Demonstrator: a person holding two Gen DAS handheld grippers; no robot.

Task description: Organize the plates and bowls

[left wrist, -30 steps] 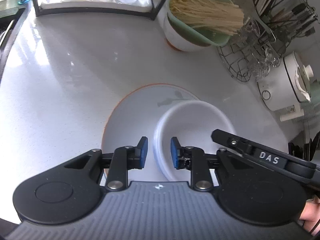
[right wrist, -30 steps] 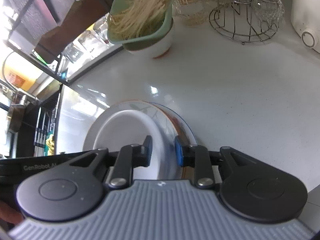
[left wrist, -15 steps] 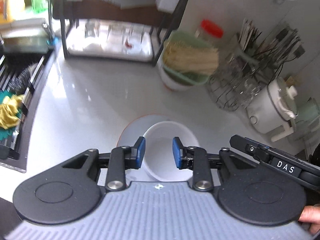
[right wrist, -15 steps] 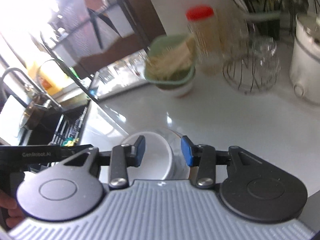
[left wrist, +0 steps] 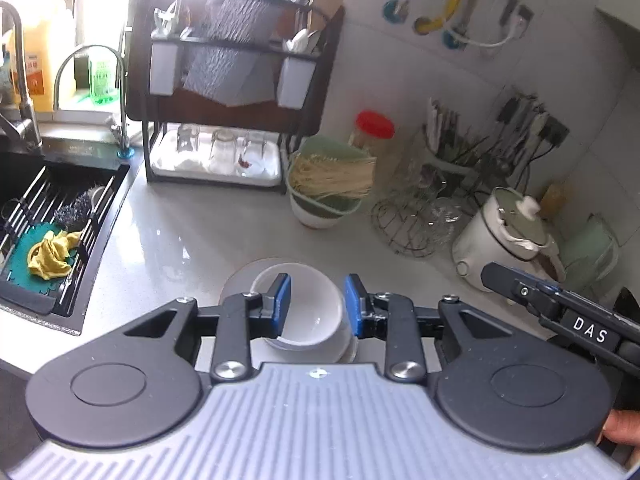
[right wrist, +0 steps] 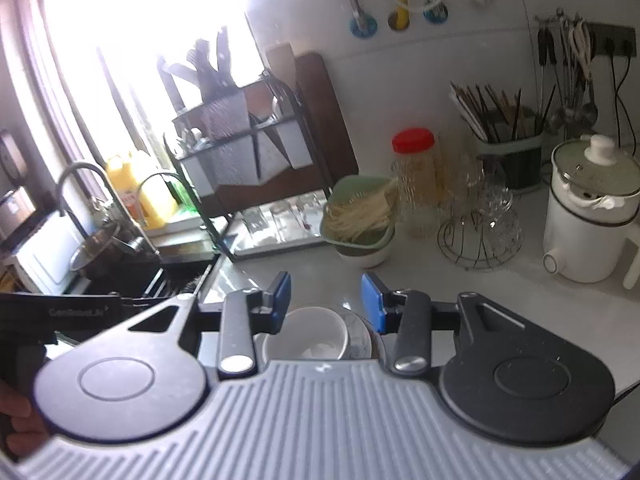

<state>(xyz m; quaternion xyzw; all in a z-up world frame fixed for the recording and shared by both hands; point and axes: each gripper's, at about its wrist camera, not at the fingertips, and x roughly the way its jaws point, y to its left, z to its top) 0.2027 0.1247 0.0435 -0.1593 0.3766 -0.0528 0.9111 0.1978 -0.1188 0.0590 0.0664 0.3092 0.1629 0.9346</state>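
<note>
white bowl (left wrist: 304, 312) seated on plate (left wrist: 240, 286), on near countertop (left wrist: 180, 240), below and ahead of both tools. left gripper (left wrist: 316, 300) and right gripper (right wrist: 326, 300) spread, pinching nothing. nearer hand: cannot tell.

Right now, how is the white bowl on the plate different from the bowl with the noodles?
The white bowl looks empty, while the noodle bowl carries a green strainer full of dry noodles. The white bowl sits on a plate in the middle of the counter; the noodle bowl stands straight on the counter, back by the dish rack. Both are white, round and upright.
</note>
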